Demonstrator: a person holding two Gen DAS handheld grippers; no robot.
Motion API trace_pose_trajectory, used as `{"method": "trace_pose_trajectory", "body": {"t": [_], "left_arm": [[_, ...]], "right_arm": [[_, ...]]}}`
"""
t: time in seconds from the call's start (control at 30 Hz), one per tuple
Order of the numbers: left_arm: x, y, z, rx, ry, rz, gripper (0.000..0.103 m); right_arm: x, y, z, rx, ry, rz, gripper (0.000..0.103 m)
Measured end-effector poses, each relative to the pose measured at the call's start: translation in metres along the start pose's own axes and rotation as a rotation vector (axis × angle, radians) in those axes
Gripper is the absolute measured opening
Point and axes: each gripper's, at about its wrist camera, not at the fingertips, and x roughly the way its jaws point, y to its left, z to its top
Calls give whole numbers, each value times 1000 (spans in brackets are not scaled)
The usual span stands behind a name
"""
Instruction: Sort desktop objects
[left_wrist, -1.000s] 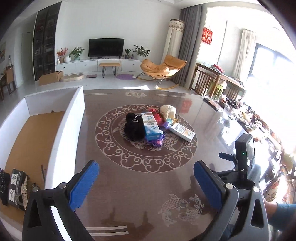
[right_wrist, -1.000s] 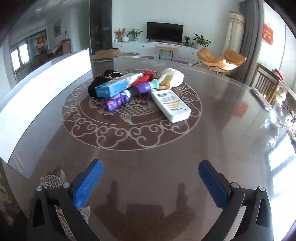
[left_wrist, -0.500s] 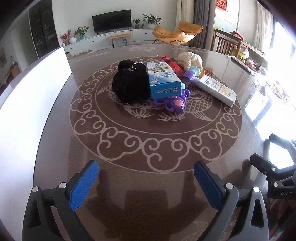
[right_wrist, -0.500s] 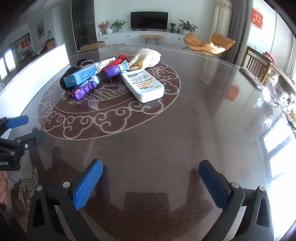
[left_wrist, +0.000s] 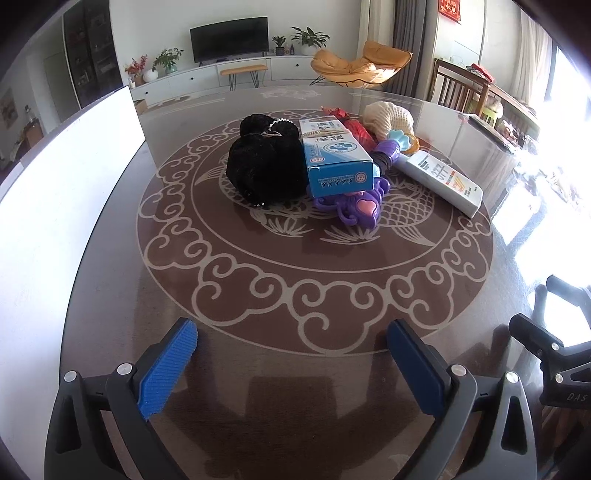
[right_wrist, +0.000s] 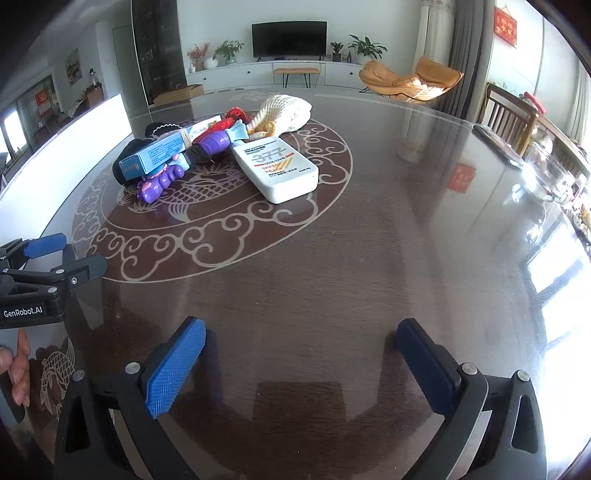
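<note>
On the brown tabletop (left_wrist: 258, 369), in the middle of the swirly ring, sits a little pile of things. A blue box (left_wrist: 334, 162) lies on top, leaning on a black fuzzy thing (left_wrist: 266, 166) and a purple toy (left_wrist: 354, 206). Just beside them lies a white bottle (right_wrist: 277, 166) on its side, and behind it a cream knitted thing (right_wrist: 284, 110). A red thing peeks out in the pile, but I cannot tell what it is. A white bin wall (left_wrist: 55, 184) stands along the left side.

The left gripper (left_wrist: 291, 363) is wide and holds nothing. The right gripper (right_wrist: 301, 363) is wide and empty too. Both are well apart from the pile.

The box looks light and stiff, so pinching its long sides should work. It may slide off when touched. The bottle looks smooth and maybe slippery, so grab across its flat middle. The black fuzzy thing looks soft and squishy, easy to pinch anywhere.
</note>
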Motion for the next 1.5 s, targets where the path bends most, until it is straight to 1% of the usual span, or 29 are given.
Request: {"method": "trace_pose_trajectory", "body": {"t": [0.73, 0.83, 0.9, 0.97, 1.07, 1.2, 1.5], "left_arm": [[0, -1, 1, 0, 0, -3, 103], [0, -1, 1, 1, 0, -3, 103], [0, -1, 1, 1, 0, -3, 103], [0, -1, 1, 0, 0, -3, 103], [0, -1, 1, 0, 0, -3, 103], [0, -1, 1, 0, 0, -3, 103], [0, -1, 1, 0, 0, -3, 103]], "right_arm": [[0, 0, 0, 0, 2, 0, 103], [3, 0, 3, -21, 14, 19, 103], [8, 0, 11, -60, 28, 46, 103], [16, -3, 23, -80, 37, 52, 103], [32, -14, 41, -74, 32, 56, 103], [52, -22, 68, -74, 49, 55, 103], [80, -5, 106, -144, 79, 102, 103]]}}
